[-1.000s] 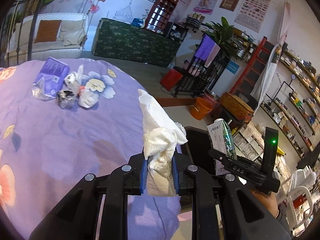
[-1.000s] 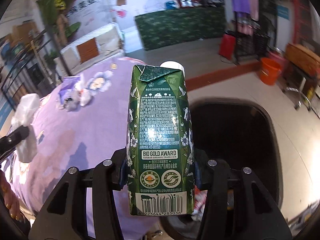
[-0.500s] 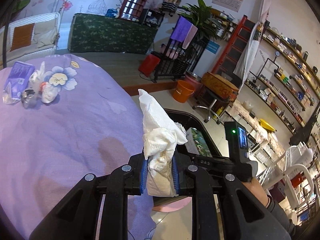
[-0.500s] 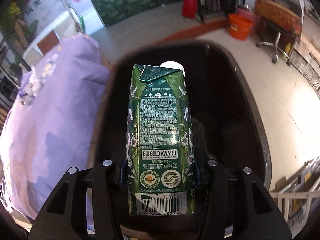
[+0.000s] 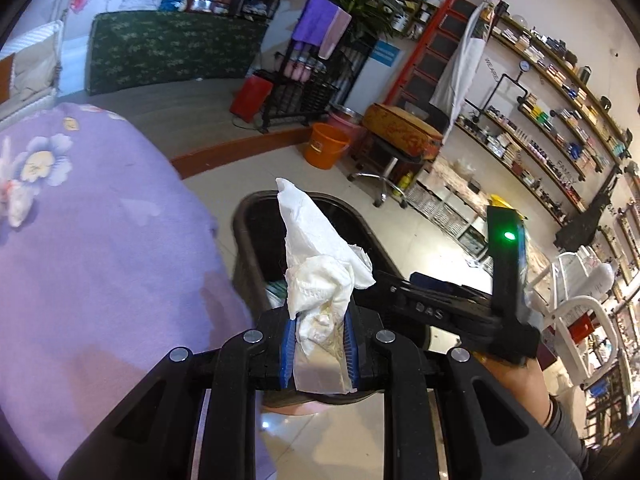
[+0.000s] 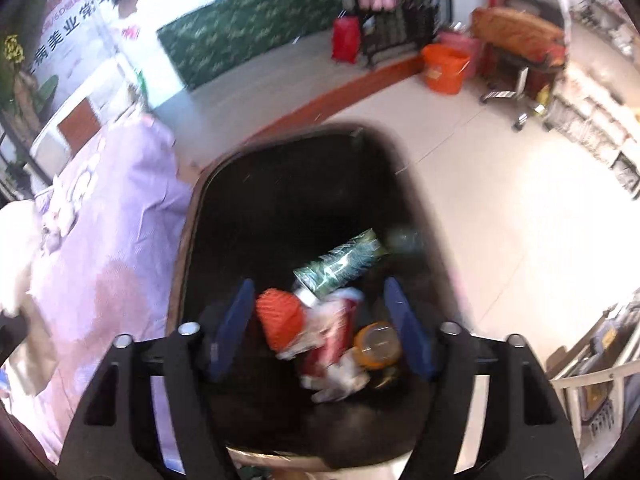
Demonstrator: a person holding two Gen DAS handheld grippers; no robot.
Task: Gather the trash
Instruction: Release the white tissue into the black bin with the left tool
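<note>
One crumpled white tissue was clamped in the left gripper above the bin. The right gripper had just opened, empty; one green carton lay in the bin.

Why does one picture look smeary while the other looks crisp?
Right wrist view: motion blur smears the green carton and other rubbish in the black bin, and the floor glares white. Left wrist view: sharp, the crumpled tissue well lit; fisheye bends the shelves.
</note>
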